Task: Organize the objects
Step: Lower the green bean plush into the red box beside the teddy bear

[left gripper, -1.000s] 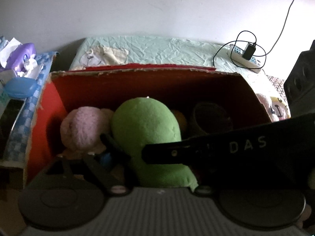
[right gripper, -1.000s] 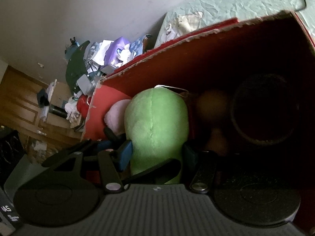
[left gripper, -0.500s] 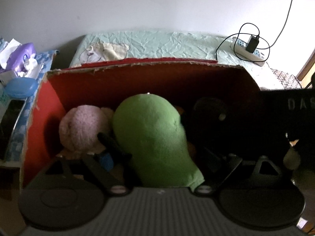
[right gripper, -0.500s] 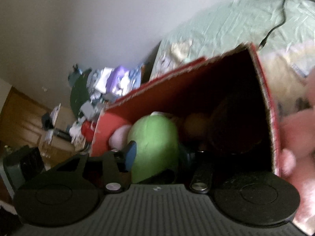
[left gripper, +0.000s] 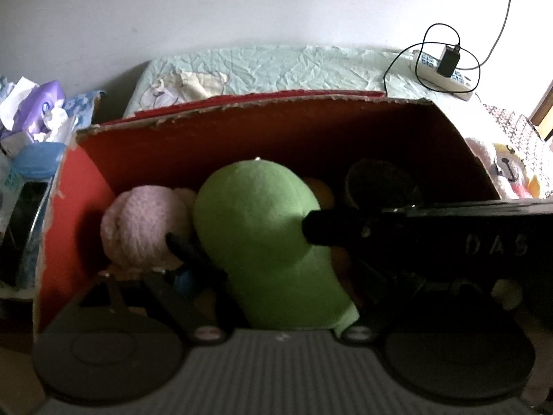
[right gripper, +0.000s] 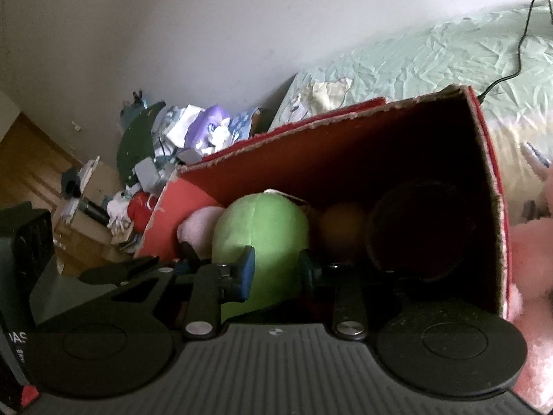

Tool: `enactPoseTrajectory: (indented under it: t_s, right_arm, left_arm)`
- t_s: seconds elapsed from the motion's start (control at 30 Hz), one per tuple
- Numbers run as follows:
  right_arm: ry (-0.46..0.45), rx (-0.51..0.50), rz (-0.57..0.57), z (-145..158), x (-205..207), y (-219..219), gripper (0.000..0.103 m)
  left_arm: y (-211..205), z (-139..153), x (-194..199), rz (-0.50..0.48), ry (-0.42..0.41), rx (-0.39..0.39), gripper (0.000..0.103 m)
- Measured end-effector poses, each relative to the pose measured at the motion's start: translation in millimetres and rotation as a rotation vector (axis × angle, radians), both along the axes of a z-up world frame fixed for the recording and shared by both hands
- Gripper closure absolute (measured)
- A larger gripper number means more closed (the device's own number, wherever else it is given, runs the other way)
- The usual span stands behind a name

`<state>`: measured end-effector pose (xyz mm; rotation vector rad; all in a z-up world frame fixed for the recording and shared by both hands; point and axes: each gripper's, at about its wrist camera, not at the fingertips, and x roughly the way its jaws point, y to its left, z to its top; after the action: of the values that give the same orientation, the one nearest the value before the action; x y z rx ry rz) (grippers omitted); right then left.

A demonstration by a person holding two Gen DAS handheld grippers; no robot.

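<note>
A: So, where is the green plush (left gripper: 255, 228)?

B: Right between the fingers of both tools. It lies inside the red cardboard box (left gripper: 242, 103), rounded end pointing away from the fingers. My guess is it sits there because the box is the collecting place for the toys.

A: Is the left gripper (left gripper: 273, 259) squeezing it?

B: I cannot tell. Its fingers are spread wide, one on each side of the plush, but the far-side finger is lost in shadow. The tool is level, aimed straight into the box.

A: And the right gripper (right gripper: 274, 266)?

B: It comes in from the side, rolled over, so the box looks tilted in its own view. Its blue pads flank the lower body of the plush. Whether they press or merely straddle it, I cannot say.

A: What else is in there?

B: Just outside the left finger, a pink plush (left gripper: 138, 228) touches the green one. Beyond the right finger, an orange ball (right gripper: 340, 228) and a dark round thing (right gripper: 414, 238), too dim to name.

A: Past the box?

B: The bed (left gripper: 293, 65), with a power strip (left gripper: 446, 76) far off to the right.
</note>
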<state>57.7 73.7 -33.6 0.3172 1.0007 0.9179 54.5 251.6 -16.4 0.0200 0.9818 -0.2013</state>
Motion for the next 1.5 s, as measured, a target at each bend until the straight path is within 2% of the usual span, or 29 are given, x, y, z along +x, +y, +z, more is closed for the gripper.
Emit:
enactPoseTrajectory:
  t_s: [0.23, 0.6, 0.8, 1.5]
  right_arm:
    - [0.025, 0.01, 0.04, -2, 1, 0, 0.073]
    - [0.038, 0.012, 0.055, -3, 0, 0, 0.071]
    - [0.043, 0.013, 0.055, -2, 0, -1, 0.071]
    - [0.043, 0.013, 0.054, -2, 1, -1, 0.07]
  left_arm:
    - [-4, -3, 0, 0.005, 0.003, 0.032, 0.011]
    - [-8, -4, -1, 0.005, -0.006, 0.057, 0.011]
    - [-13, -6, -1, -0.004, -0.014, 0.097, 0.011]
    - [-16, -7, -1, 0.008, -0.032, 0.11, 0.011]
